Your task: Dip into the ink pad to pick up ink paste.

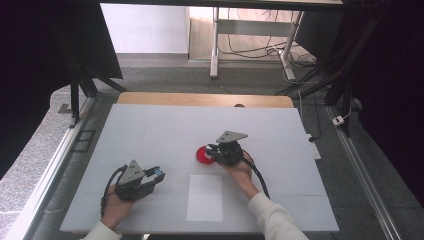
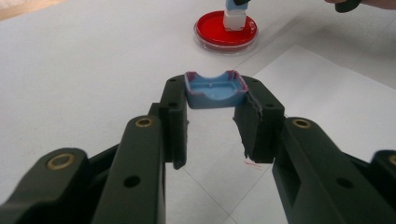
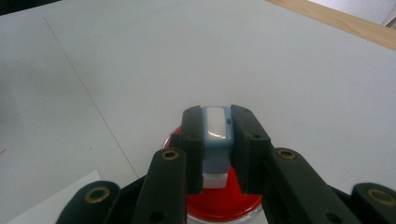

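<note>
Right gripper view: right gripper (image 3: 217, 149) clamped blue-handled white stamp (image 3: 216, 140), pressed into round red ink dish (image 3: 219, 203). Left gripper (image 2: 215, 109) gripped blue plastic cap (image 2: 215, 91). White paper sheet (image 1: 205, 197) near bench's front edge unstamped; recapping pending.

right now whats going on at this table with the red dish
A person works with a tool in each hand. The right tool is clamped on a blue stamp whose white end is pressed into the red dish. The left tool holds a blue cap, apparently the stamp's, off to the side above the table. A white sheet of paper lies nearby.
</note>
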Demonstrator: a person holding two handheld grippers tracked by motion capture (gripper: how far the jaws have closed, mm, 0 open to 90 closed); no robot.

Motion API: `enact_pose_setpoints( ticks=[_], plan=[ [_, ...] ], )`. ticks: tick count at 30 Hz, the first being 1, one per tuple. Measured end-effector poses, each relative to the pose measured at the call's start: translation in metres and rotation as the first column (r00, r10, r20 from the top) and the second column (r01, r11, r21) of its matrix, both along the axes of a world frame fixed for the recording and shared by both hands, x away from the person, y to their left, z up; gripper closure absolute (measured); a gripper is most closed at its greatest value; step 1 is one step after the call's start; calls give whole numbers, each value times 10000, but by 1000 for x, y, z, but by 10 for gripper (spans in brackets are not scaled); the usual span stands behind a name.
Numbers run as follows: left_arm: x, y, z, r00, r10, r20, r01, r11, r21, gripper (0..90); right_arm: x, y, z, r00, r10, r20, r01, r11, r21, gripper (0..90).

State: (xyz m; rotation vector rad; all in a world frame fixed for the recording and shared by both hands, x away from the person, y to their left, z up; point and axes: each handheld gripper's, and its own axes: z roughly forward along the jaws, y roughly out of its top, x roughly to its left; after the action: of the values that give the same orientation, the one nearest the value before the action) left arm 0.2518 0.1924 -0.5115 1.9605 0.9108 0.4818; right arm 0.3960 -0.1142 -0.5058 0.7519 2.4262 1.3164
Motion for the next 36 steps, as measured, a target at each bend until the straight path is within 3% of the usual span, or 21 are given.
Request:
enact_pose_setpoints(
  ticks=[17,36],
  plan=[
    [0,0,0,10000,7,20,-7,10000,25,646,2,-1,-3,9997,-71,-252,68,9999,-131,748],
    [0,0,0,10000,-19,6,19,10000,50,646,0,1,-3,9999,-60,-102,57,9996,-277,749]
  ],
)
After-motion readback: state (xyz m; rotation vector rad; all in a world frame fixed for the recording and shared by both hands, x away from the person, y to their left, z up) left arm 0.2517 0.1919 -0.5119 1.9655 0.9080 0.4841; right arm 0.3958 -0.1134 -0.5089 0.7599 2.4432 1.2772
